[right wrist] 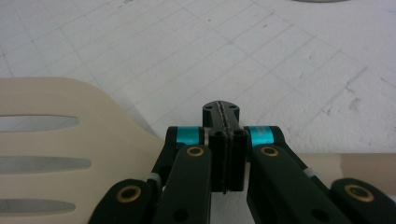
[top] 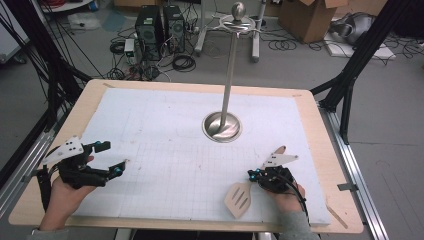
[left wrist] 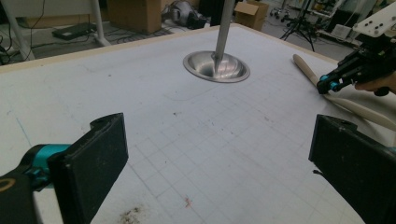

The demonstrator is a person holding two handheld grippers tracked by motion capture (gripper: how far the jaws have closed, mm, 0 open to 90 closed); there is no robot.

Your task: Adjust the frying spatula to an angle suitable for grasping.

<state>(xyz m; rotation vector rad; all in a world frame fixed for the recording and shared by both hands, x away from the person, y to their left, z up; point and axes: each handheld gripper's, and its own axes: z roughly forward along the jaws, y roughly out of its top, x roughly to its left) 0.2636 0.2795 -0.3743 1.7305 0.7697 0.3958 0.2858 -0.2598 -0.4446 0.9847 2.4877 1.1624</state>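
Note:
A pale wooden slotted spatula [top: 239, 199] lies flat on the white gridded mat at the front right, its handle running up and to the right. My right gripper [top: 251, 174] is over the handle, jaws pressed flat together with nothing between them. In the right gripper view the shut gripper [right wrist: 221, 109] sits above the spatula [right wrist: 56, 140], which passes underneath it. At the front left my left gripper [top: 112, 157] stands wide open and holds nothing. The left gripper view shows its open gripper [left wrist: 217, 135] over bare mat, with the right gripper [left wrist: 327, 85] against the spatula handle [left wrist: 355, 106] farther off.
A metal stand with a round dished base [top: 222, 127] and a tall ball-topped pole rises from the mat's middle back; the base [left wrist: 215, 66] shows ahead of the left gripper. The wooden table edge [top: 340, 150] frames the mat. Boxes, cables and computers lie on the floor beyond.

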